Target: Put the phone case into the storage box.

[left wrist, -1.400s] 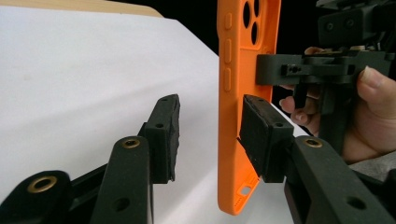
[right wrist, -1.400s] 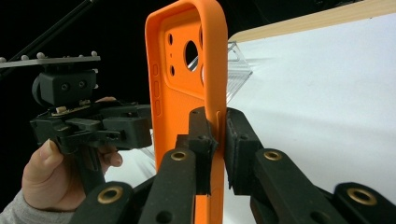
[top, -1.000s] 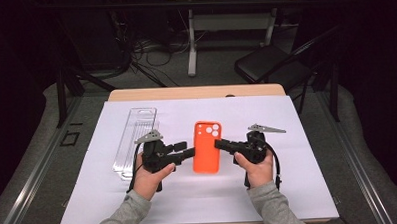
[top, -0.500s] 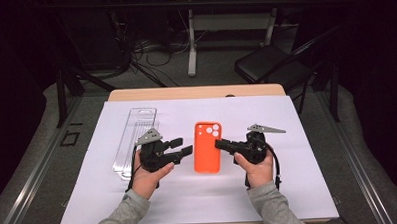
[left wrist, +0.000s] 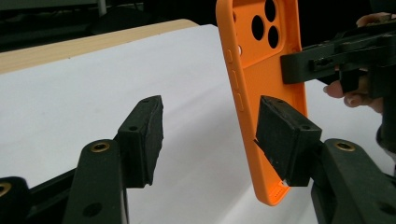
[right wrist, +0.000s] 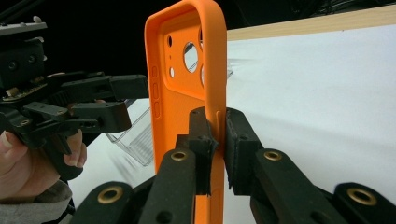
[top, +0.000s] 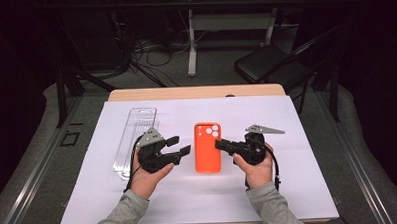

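An orange phone case (top: 208, 151) with camera cut-outs is at the middle of the white sheet. My right gripper (top: 221, 144) is shut on its right side wall; in the right gripper view the two pads (right wrist: 215, 135) pinch that wall of the case (right wrist: 182, 93). My left gripper (top: 179, 145) sits just left of the case, open, and its jaws have just been opening. In the left gripper view nothing lies between its pads (left wrist: 210, 126). The case (left wrist: 261, 79) stands behind the right-hand pad, with the right gripper (left wrist: 336, 56) beyond it.
A clear plastic tray (top: 135, 139) lies left of my left hand, also seen as the tray (right wrist: 140, 142) behind the case. The white sheet (top: 199, 202) covers the wooden table (top: 196, 92). A black chair (top: 270, 64) and cables are on the floor beyond.
The left gripper's jaws have spread wider and its tips have drawn slightly off the case's left edge. The right gripper and the case have stayed put.
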`<action>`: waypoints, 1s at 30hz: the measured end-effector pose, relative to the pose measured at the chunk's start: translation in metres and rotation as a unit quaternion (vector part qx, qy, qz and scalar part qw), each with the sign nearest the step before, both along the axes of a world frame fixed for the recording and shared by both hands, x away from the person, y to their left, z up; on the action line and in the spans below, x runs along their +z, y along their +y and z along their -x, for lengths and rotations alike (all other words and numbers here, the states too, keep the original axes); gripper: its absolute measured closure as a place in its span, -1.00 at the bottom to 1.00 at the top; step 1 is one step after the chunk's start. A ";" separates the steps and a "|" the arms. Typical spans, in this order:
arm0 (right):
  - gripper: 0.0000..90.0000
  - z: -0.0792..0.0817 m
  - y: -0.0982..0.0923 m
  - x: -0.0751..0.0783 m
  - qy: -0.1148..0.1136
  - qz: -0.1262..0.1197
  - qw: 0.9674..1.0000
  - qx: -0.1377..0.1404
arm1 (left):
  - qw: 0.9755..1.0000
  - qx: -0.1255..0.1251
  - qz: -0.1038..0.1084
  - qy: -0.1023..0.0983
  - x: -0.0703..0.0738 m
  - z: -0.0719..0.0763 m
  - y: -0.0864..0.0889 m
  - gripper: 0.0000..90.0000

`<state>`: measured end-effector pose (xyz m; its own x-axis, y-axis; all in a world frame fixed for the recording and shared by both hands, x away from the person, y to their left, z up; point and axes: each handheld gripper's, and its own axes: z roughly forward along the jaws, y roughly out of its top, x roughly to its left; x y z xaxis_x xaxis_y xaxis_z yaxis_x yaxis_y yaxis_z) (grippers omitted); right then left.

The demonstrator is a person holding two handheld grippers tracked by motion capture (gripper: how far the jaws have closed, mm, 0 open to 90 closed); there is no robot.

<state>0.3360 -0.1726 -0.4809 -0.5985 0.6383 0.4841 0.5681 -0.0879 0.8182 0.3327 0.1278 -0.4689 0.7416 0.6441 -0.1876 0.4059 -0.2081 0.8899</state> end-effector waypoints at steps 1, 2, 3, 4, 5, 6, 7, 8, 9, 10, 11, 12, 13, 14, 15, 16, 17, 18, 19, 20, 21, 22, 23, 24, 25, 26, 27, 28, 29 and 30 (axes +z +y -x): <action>0.83 0.000 0.000 0.000 -0.001 0.003 1.000 0.000 | 1.000 -0.001 -0.004 -0.002 0.000 0.000 0.000 -0.08; 0.83 0.001 0.001 0.000 -0.002 0.005 1.000 0.001 | 1.000 -0.001 -0.009 -0.006 0.001 0.000 0.000 -0.10; 0.83 0.001 0.002 0.000 -0.003 0.007 1.000 0.001 | 1.000 -0.001 -0.009 -0.006 0.001 0.000 0.000 -0.12; 0.83 0.001 0.003 0.001 -0.005 0.011 1.000 0.001 | 1.000 -0.001 -0.016 -0.008 0.002 0.000 -0.001 -0.15; 0.83 0.002 0.003 0.001 -0.005 0.013 1.000 0.001 | 1.000 0.000 -0.018 -0.011 0.002 0.000 -0.001 -0.19; 0.83 0.002 0.004 0.001 -0.007 0.015 1.000 0.001 | 1.000 0.001 -0.021 -0.014 0.002 0.000 -0.002 -0.24; 0.83 0.002 0.004 0.001 -0.010 0.017 1.000 0.000 | 1.000 0.000 -0.025 -0.016 0.001 0.000 -0.002 -0.26; 0.83 0.003 0.005 0.002 -0.010 0.018 1.000 -0.001 | 0.999 -0.001 -0.029 -0.017 0.001 0.000 -0.003 -0.28; 0.83 0.003 0.005 0.002 -0.010 0.021 1.000 -0.002 | 0.999 -0.002 -0.035 -0.019 0.001 0.000 -0.004 -0.29; 0.83 0.004 0.005 0.002 -0.012 0.021 1.000 -0.002 | 0.999 -0.001 -0.038 -0.021 0.001 0.000 -0.004 -0.30; 0.83 0.004 0.006 0.003 -0.013 0.025 1.000 -0.002 | 0.999 -0.001 -0.038 -0.021 0.001 0.000 -0.004 -0.31; 0.83 0.004 0.006 0.003 -0.015 0.026 1.000 -0.002 | 0.999 0.001 -0.040 -0.024 0.001 0.000 -0.005 -0.33; 0.83 0.004 0.006 0.003 -0.015 0.026 1.000 -0.002 | 0.999 0.001 -0.047 -0.026 0.001 0.001 -0.005 -0.33; 0.83 0.005 0.008 0.003 -0.018 0.033 0.999 -0.002 | 0.998 0.004 -0.052 -0.029 0.001 0.001 -0.006 -0.36; 0.83 0.005 0.008 0.003 -0.019 0.036 0.999 -0.001 | 0.998 0.006 -0.054 -0.030 0.002 0.001 -0.006 -0.37; 0.83 0.006 0.009 0.003 -0.020 0.036 0.999 -0.002 | 0.998 0.008 -0.057 -0.032 0.002 0.001 -0.006 -0.38; 0.83 0.006 0.010 0.004 -0.020 0.038 0.999 -0.002 | 0.998 0.009 -0.061 -0.033 0.002 0.001 -0.006 -0.39; 0.83 0.007 0.010 0.004 -0.021 0.040 0.999 -0.002 | 0.997 0.011 -0.064 -0.034 0.003 0.001 -0.006 -0.41; 0.83 0.007 0.011 0.004 -0.024 0.042 0.999 -0.003 | 0.997 0.014 -0.063 -0.036 0.003 0.002 -0.006 -0.42; 0.83 0.007 0.011 0.004 -0.026 0.047 0.999 -0.002 | 0.997 0.016 -0.063 -0.037 0.004 0.002 -0.006 -0.42; 0.83 0.008 0.012 0.005 -0.028 0.049 0.998 -0.002 | 0.997 0.017 -0.063 -0.038 0.004 0.002 -0.005 -0.43; 0.83 0.008 0.013 0.005 -0.030 0.051 0.998 -0.002 | 0.997 0.017 -0.063 -0.038 0.004 0.002 -0.005 -0.44; 0.83 0.009 0.013 0.005 -0.032 0.054 0.998 -0.002 | 0.997 0.016 -0.065 -0.040 0.006 0.002 -0.005 -0.44; 0.83 0.009 0.014 0.005 -0.033 0.056 0.998 -0.002 | 0.997 0.016 -0.066 -0.042 0.006 0.003 -0.005 -0.45; 0.83 0.010 0.015 0.006 -0.033 0.058 0.998 -0.002 | 0.997 0.017 -0.067 -0.044 0.007 0.003 -0.005 -0.45; 0.83 0.010 0.015 0.006 -0.034 0.060 0.998 -0.001 | 0.997 0.017 -0.067 -0.044 0.007 0.003 -0.005 -0.45; 0.83 0.011 0.017 0.006 -0.033 0.060 0.998 -0.001 | 0.996 0.018 -0.070 -0.046 0.008 0.004 -0.005 -0.45; 0.83 0.011 0.017 0.006 -0.037 0.065 0.997 0.002 | 0.996 0.018 -0.072 -0.049 0.009 0.004 -0.005 -0.45; 0.83 0.011 0.018 0.006 -0.037 0.067 0.997 0.001 | 0.996 0.020 -0.074 -0.051 0.009 0.005 -0.005 -0.45; 0.83 0.012 0.019 0.006 -0.040 0.069 0.997 0.001 | 0.996 0.021 -0.076 -0.052 0.010 0.005 -0.005 -0.45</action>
<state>0.3244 -0.1541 -0.4750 -0.6326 0.6948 0.3420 0.5005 0.0298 0.8652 0.3276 0.1225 -0.4591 0.7244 0.6893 -0.0090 0.3235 -0.3284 0.8874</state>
